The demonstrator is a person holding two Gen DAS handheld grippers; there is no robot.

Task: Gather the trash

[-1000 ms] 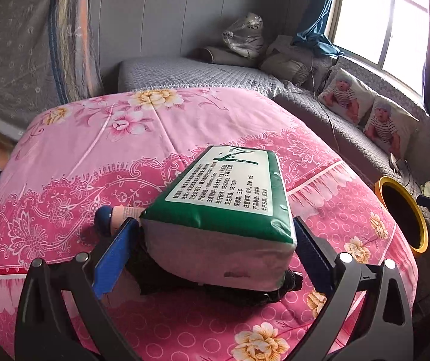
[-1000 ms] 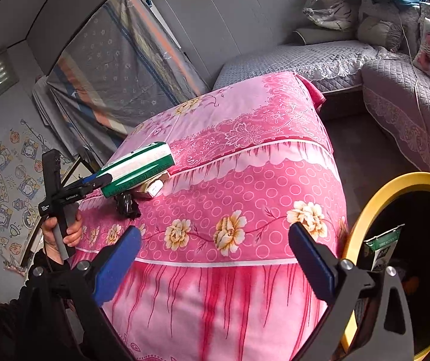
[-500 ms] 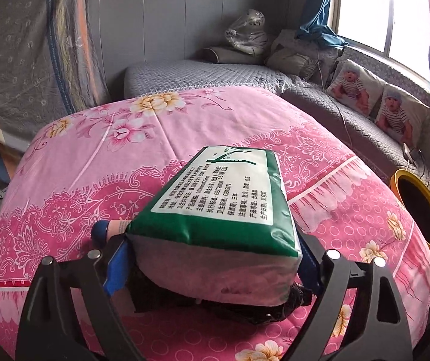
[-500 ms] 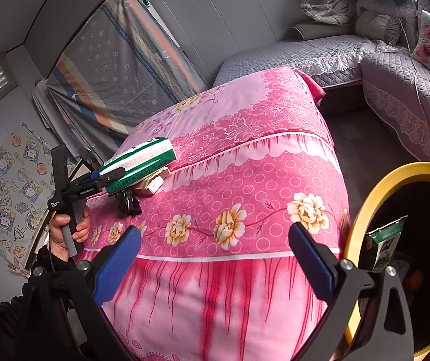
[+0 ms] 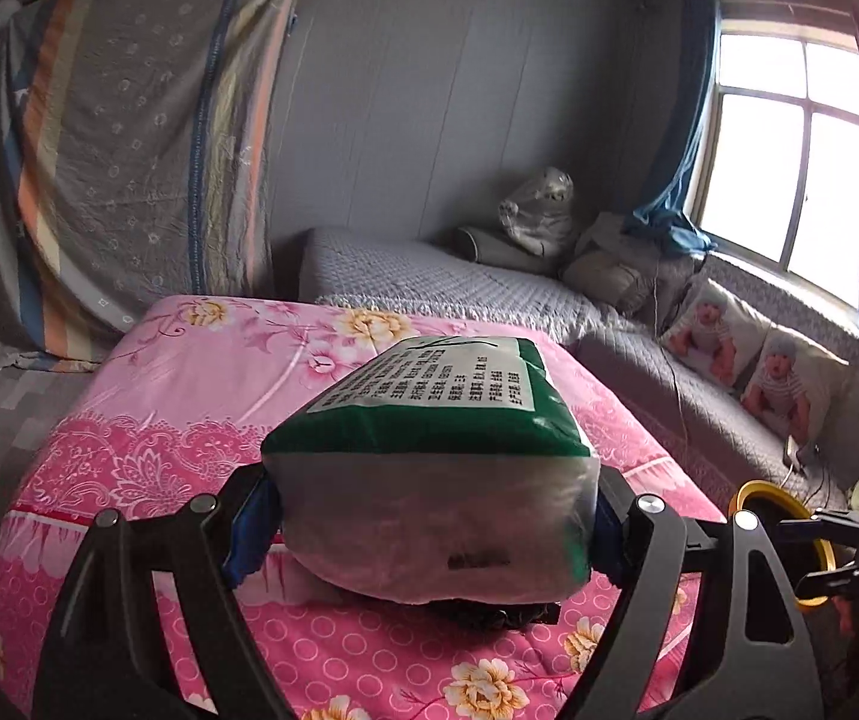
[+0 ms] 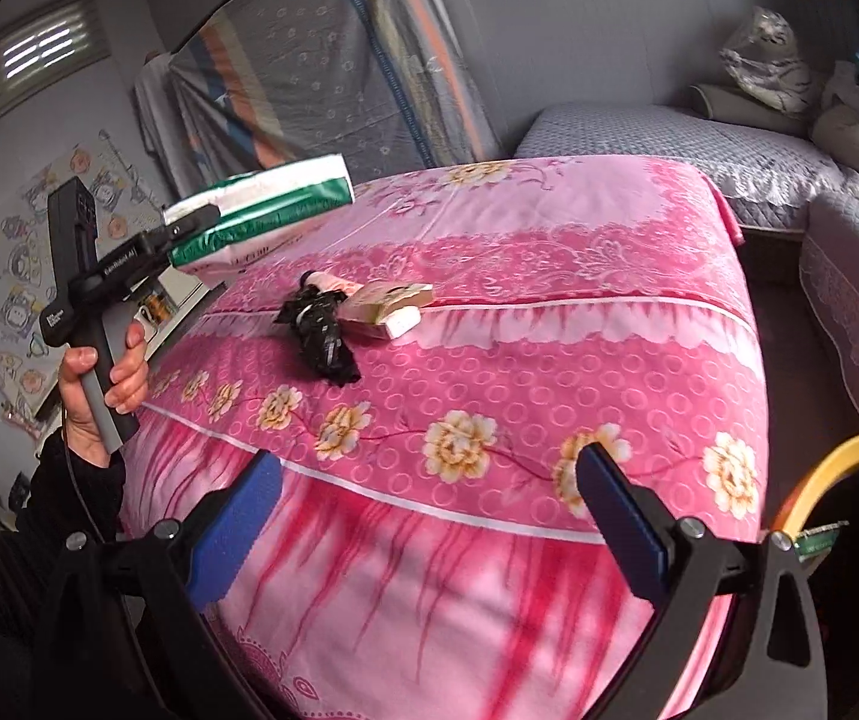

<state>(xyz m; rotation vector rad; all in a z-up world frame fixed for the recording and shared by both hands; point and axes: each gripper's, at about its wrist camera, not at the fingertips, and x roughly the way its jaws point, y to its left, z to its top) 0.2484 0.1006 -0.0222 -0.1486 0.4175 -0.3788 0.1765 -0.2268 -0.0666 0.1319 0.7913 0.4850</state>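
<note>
Clamping soft, pillow-shaped green-and-white plastic pack [image 5: 429,468], left tongs [image 5: 429,531], just closed in; lifted above glossy pink floral bed [image 6: 549,360], frame centre. Right tongs [image 6: 429,516] apart, empty.

You have one green-and-white packet [image 6: 261,204] up off the bed. Three pieces of trash lie on the pink floral cover [image 6: 579,276]: one crumpled black wrapper [image 6: 321,336], one pale tube [image 6: 333,283] and one small flat box [image 6: 390,305]. You have one yellow-rimmed bin [image 6: 837,456], with one green-labelled item [image 6: 819,537] showing inside it. Two baby-print cushions [image 5: 753,360] sit on the grey sofa [image 5: 639,354], under one window [image 5: 789,162].
</note>
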